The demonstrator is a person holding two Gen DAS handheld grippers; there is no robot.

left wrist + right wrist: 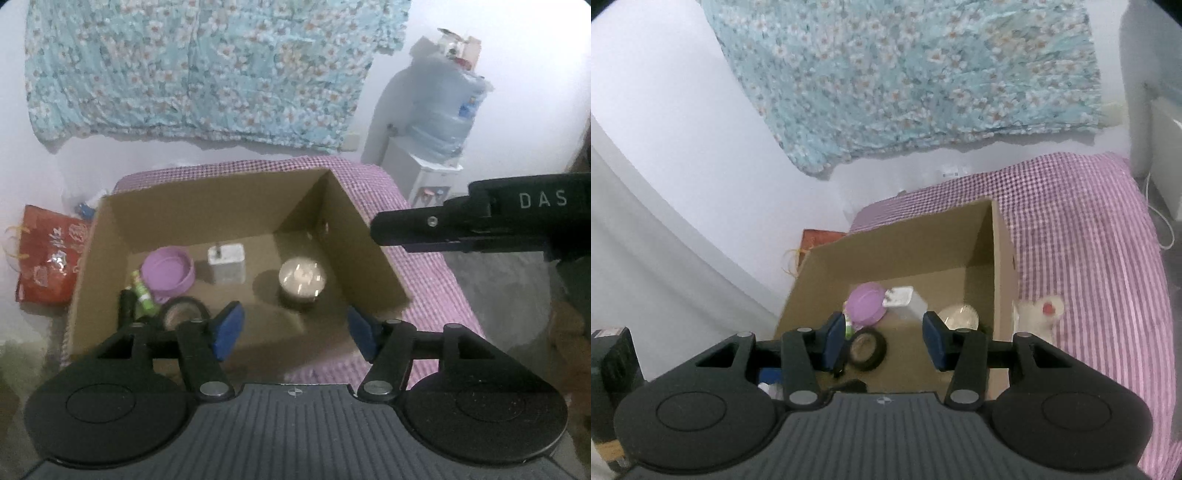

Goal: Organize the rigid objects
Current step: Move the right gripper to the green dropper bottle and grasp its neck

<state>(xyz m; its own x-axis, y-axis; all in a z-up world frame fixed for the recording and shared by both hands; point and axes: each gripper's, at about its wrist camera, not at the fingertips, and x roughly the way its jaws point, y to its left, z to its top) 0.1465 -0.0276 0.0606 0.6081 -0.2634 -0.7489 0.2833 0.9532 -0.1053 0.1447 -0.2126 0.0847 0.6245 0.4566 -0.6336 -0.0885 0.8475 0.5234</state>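
An open cardboard box (pixel 110 236) (pixel 1004 258) sits on a purple checked cloth (pixel 424 280) (pixel 1089 240). It holds a purple bowl (pixel 168 271) (pixel 866 306), a white charger block (pixel 226 264) (pixel 897 297), a shiny round container (pixel 302 282) (pixel 958 317), a green tube (pixel 142 291), a black tape roll (pixel 181 312) (pixel 866 349) and a black stick (pixel 125 306). My left gripper (pixel 295 332) hovers open over the box's near side, nothing between its blue pads. My right gripper (pixel 883 341) is also open above the box, and its body (pixel 480 225) reaches in from the right.
A white plush toy (pixel 1039 314) lies on the cloth just right of the box. A red bag (pixel 48 254) stands left of the box. A water dispenser (pixel 439 122) is at the back right, and a floral cloth (pixel 207 66) hangs on the wall.
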